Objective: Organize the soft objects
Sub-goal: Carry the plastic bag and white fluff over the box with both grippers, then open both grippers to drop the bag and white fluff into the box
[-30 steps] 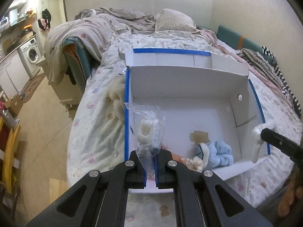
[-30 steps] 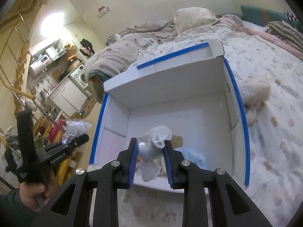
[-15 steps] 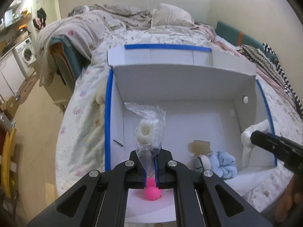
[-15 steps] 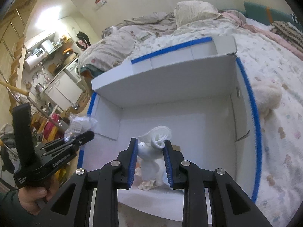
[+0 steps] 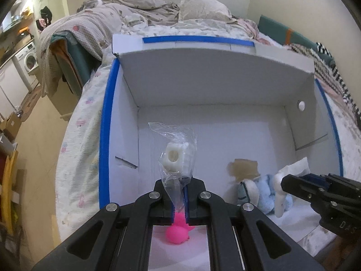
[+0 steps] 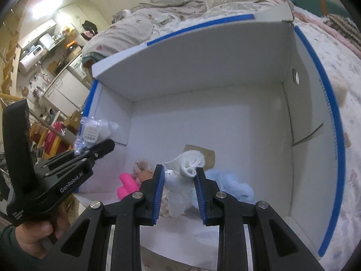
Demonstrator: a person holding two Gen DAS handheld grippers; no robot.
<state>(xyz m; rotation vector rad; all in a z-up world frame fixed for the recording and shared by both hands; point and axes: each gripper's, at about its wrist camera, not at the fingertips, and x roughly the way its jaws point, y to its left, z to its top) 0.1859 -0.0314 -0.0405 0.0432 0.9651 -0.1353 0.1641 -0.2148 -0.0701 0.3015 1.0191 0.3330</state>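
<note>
Two grippers of mine reach over the near edge of the box [image 5: 126, 76]. My left gripper [image 5: 179, 199] is closed tight on the neck of a clear plastic bag [image 5: 177, 149], which stands up above the fingers with a white foam piece [image 5: 174, 158] inside it, held over the left half of the box. My right gripper [image 6: 178, 192] has its jaws spread apart, with a white rolled cloth [image 6: 185, 176] sitting between the blue pads [image 6: 158, 192]; I cannot tell whether the pads touch it. That cloth lies inside the box near the front wall, resting against a light blue fluffy toy [image 6: 227, 185] just to its right. A pink ball-shaped toy [image 5: 177, 232] sits on the box floor below my left gripper, and a doll with pale hair [image 6: 142, 169] lies next to it. Farther in, a brown patch [image 5: 244, 170] marks the box floor. Beyond the far wall of the box the bed [image 5: 79, 122] runs on to a rumpled blanket [image 5: 140, 6] and a pillow [image 5: 203, 8].
</note>
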